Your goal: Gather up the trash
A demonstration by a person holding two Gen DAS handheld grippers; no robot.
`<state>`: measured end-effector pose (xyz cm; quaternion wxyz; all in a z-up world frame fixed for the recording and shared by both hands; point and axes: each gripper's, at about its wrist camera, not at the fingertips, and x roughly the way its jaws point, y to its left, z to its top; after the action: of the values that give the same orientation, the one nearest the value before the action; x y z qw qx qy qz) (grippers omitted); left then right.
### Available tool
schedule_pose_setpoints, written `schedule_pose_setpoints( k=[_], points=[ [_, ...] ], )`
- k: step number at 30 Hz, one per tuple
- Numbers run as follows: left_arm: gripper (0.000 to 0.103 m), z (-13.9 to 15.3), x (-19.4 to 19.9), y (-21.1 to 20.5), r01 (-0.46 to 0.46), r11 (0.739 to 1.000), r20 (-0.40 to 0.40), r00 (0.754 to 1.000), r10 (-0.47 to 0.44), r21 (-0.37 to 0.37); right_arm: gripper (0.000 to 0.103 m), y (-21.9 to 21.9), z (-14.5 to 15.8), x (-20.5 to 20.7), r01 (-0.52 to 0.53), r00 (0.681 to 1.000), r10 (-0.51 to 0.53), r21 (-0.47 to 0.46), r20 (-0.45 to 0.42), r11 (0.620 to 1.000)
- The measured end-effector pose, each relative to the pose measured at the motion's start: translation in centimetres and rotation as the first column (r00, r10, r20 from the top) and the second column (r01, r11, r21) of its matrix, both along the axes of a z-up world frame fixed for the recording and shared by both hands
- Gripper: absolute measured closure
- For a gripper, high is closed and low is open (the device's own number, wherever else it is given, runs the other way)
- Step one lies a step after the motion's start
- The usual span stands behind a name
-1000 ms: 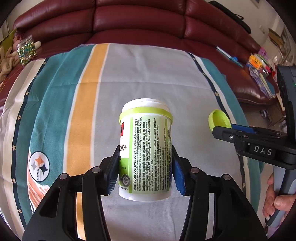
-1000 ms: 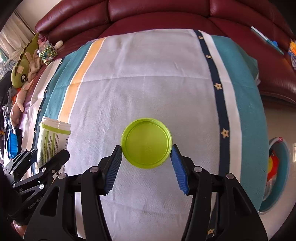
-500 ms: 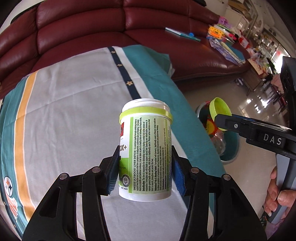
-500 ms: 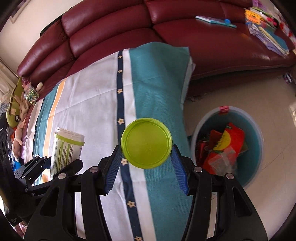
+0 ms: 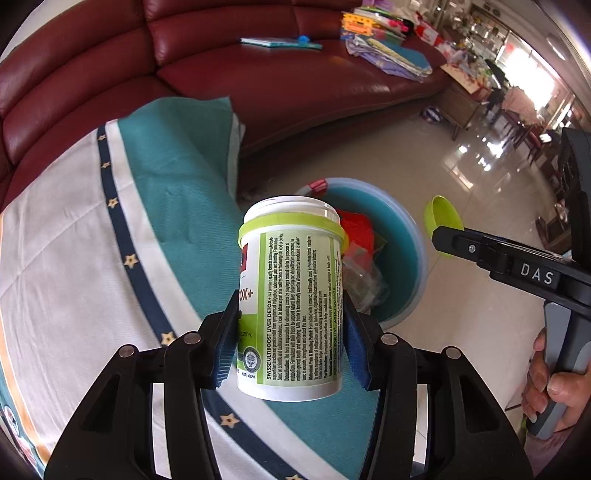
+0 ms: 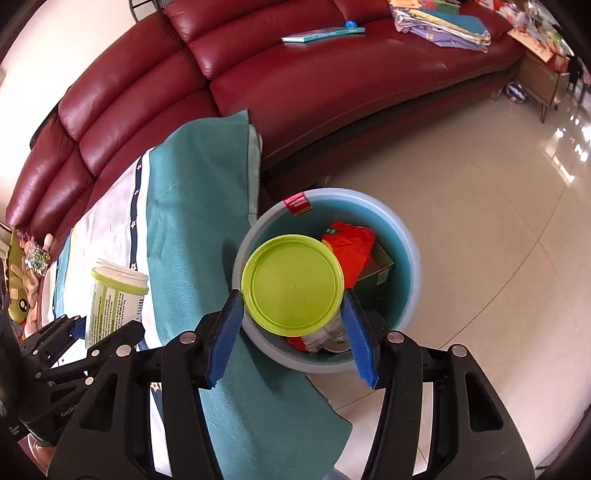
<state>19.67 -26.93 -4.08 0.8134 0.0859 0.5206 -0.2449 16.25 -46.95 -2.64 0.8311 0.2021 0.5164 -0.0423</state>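
Sofa (image 6: 332,85) in dark red leather fills the back of both views, with a book (image 6: 321,34) and folded cloth (image 6: 443,26) lying on its seat. Against it a striped blanket (image 5: 74,258) (teal, white, navy with stars) is spread over a surface whose kind cannot be told. Pale tiled floor (image 6: 498,221) lies to the right. On that floor, just beside the blanket's edge, stands a round teal bin (image 6: 410,266) holding red wrappers (image 6: 351,243), a small dark box (image 6: 380,266) and other rubbish.

The left hand-held gripper (image 5: 291,332) is clamped about half-wide on a white tub (image 5: 291,295) with a green label, its blue pads pressing both sides; the tub is upright and lidless, held above the blanket's teal edge with the bin just behind it. In the right wrist view that tub (image 6: 114,295) shows at lower left, over the blanket.

The right hand-held gripper (image 6: 291,321) grips a lime-green lid (image 6: 291,284) by its rim, jaws about half-wide, the lid's flat face toward the camera, directly over the bin's opening. From the left wrist view the lid (image 5: 443,218) appears edge-on at the tip of that gripper, whose grey handle a hand (image 5: 554,384) grasps at the right edge.
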Motion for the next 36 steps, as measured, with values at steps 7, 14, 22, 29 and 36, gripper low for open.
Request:
schedule_pose_setpoints(
  k=[7, 14, 22, 29, 36],
  points=[
    [0.052, -2.5, 1.0, -5.5, 0.068, 0.997, -0.043, 0.997, -0.067, 0.021, 0.051, -2.6, -1.0, -0.4, 0.037, 0.999, -0.037, 0.011, -0.016, 0.999],
    [0.026, -4.4, 3.3, -8.7, 0.089, 0.994, -0.047, 0.995, -0.086, 0.062, 0.051, -4.2, -2.7, 0.4, 0.062, 0.997, -0.06, 0.023, -0.052, 0.998],
    [0.008, -4.6, 3.4, -7.3, 0.06, 0.993, -0.029, 0.998, -0.057, 0.105, 0.051, -4.0, -3.7, 1.6, 0.036, 0.996, -0.034, 0.027, -0.077, 0.999],
    [0.006, -3.6, 2.3, -4.5, 0.014, 0.994, -0.034, 0.999, -0.01, 0.109, 0.043, -1.8, -3.2, 2.9, -0.034, 0.997, 0.036, 0.03, -0.068, 0.999],
    [0.004, -2.3, 1.3, -1.9, -0.035, 0.994, -0.028, 0.999, 0.038, 0.101, 0.018, -0.1, -1.7, 2.2, -0.047, 0.997, 0.048, 0.012, -0.056, 0.999]
  ],
)
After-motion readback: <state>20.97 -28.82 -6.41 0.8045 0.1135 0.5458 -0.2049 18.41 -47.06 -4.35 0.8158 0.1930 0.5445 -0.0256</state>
